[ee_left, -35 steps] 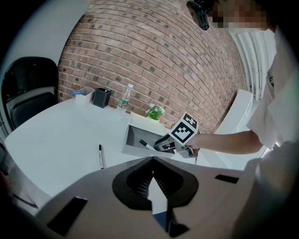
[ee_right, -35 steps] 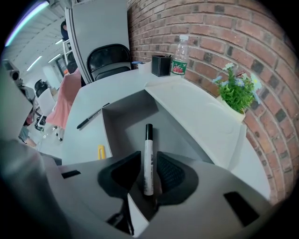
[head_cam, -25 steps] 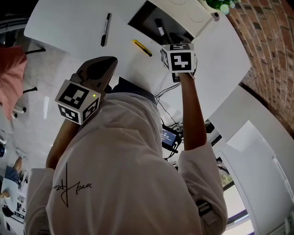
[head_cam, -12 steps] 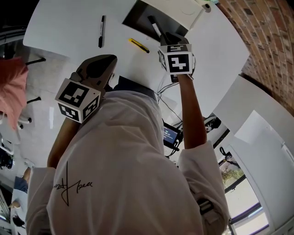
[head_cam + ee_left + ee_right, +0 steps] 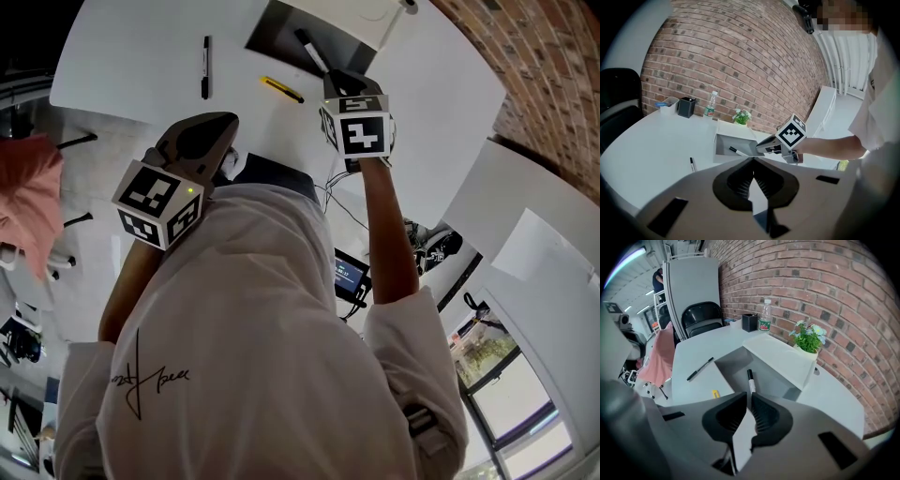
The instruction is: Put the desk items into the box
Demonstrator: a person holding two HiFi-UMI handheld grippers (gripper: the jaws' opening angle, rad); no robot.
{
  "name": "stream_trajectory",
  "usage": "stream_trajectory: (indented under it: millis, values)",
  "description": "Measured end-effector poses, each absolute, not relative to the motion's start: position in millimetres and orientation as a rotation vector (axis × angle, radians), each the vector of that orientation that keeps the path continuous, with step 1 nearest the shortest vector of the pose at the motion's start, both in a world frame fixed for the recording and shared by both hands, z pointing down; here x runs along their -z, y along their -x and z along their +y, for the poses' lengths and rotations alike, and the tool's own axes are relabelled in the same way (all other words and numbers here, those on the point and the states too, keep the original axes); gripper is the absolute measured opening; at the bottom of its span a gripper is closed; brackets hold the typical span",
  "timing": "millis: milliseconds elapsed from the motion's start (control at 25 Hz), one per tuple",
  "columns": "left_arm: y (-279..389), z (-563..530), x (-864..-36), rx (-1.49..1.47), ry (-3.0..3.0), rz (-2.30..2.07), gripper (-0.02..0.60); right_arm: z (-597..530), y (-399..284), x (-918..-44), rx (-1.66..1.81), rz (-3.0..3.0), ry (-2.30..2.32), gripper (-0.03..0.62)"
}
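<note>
Black-and-white marker (image 5: 312,52) lies inside the box (image 5: 272,28), flat on its dark floor and clear of the walls. The box stands open at the far side of the white table (image 5: 141,47).

Two items are not yet stowed. A yellow stick-shaped item (image 5: 281,89) lies on the table just near of the box's front wall. A black pen (image 5: 205,66) lies further left, well apart from both. What the yellow item is cannot be told at this size.

The right tongs (image 5: 339,80) hang over the near edge of the box. In the right gripper view the tongs (image 5: 749,397) stand a narrow slit apart and grip nothing, with the marker (image 5: 750,379) beyond the tips. The left tongs (image 5: 225,122) are held back toward the person, near the table's near edge. The left gripper view shows the tongs (image 5: 753,161) pressed together at the tips and empty.

Judgement: one item is placed and the next pick-up is due.
- The yellow item is closest to the right tongs and the pen suits the left.
- Either pair should be spread well before descent and brought down across the item's narrow width, near its middle.
- Both items lie low on a smooth table, so tips should touch the surface before closing, or the item may skid away.
- The carried item should clear the box's front wall before release.
</note>
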State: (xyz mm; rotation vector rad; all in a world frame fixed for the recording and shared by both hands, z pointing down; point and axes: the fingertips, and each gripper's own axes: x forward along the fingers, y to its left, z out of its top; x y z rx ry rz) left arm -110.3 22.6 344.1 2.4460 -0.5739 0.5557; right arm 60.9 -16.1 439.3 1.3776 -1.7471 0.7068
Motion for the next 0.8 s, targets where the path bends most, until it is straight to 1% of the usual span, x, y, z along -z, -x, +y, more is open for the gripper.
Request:
stream_trajectory:
  millis: [800]
  values:
    - [138.3, 19.4, -331.9, -0.516, -2.530, -0.480, 0.005, 37.7, -12.7, -424.9, -0.801, -1.731, -1.517, 0.035]
